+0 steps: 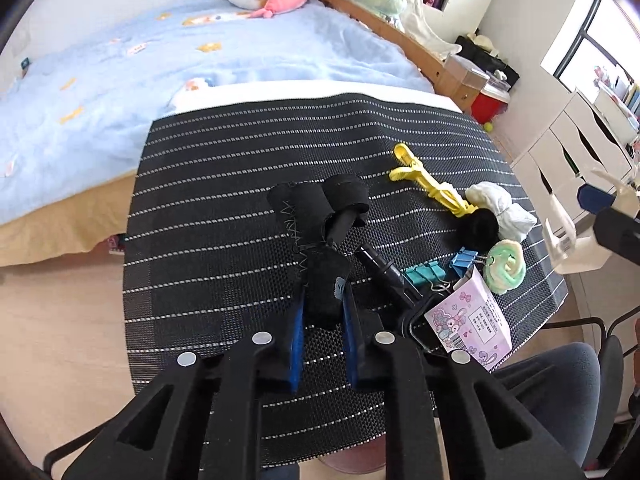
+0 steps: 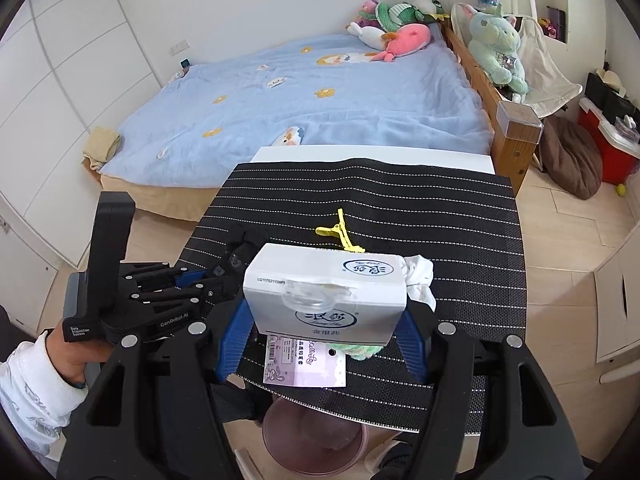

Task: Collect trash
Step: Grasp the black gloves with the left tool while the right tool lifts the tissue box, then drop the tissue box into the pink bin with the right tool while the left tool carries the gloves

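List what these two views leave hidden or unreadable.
- Right wrist: the white carton in the right gripper hides part of the pink card.
- Left wrist: the left gripper covers the black cloth's lower end.
- Left wrist: card print too small to read.

On the body of the left gripper, in the right wrist view, the white print reads "GenRobot.AI", and a small label near the person's hand reads "Data Acquisition System". The white carton between the jaws of the right gripper carries a printed code on its top edge that begins with "LQ117"; the rest is too blurred. The carton also has a round blue logo with Chinese characters, which I cannot read surely. The pink tag on the bench has a barcode and small print, not readable.
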`<action>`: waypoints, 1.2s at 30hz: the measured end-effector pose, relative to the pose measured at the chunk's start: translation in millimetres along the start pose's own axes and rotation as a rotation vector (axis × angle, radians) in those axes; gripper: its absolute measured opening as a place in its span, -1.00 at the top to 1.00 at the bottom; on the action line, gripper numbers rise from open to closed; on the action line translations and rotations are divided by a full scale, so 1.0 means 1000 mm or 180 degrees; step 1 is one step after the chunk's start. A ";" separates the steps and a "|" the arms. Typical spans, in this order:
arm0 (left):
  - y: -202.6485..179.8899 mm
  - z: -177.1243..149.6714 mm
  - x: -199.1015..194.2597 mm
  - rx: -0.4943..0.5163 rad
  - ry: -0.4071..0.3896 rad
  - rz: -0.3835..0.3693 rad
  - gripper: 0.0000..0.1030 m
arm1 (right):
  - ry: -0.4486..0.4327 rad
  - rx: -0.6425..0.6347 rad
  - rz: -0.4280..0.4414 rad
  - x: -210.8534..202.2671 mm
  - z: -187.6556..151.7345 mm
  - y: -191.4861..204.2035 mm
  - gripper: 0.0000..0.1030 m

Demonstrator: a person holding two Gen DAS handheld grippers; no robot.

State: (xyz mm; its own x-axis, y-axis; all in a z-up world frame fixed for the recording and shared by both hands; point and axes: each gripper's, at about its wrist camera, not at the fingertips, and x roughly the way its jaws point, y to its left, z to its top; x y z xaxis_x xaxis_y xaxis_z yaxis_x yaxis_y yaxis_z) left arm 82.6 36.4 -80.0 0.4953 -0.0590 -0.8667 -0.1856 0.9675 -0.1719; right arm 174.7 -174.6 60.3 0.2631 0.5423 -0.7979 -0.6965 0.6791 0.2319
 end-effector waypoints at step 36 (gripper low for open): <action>-0.055 -0.093 -0.121 0.0658 -0.0559 -0.0256 0.68 | 0.0022 -0.0421 0.0082 -0.077 -0.108 0.052 -0.23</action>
State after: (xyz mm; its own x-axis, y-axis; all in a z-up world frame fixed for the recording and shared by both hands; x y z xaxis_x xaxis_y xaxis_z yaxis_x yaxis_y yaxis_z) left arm -46.2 -32.1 -8.8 0.6443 -0.1116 -0.7566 0.0283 0.9921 -0.1222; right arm 45.7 -234.4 73.6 0.2396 0.5551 -0.7966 -0.7851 0.5935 0.1773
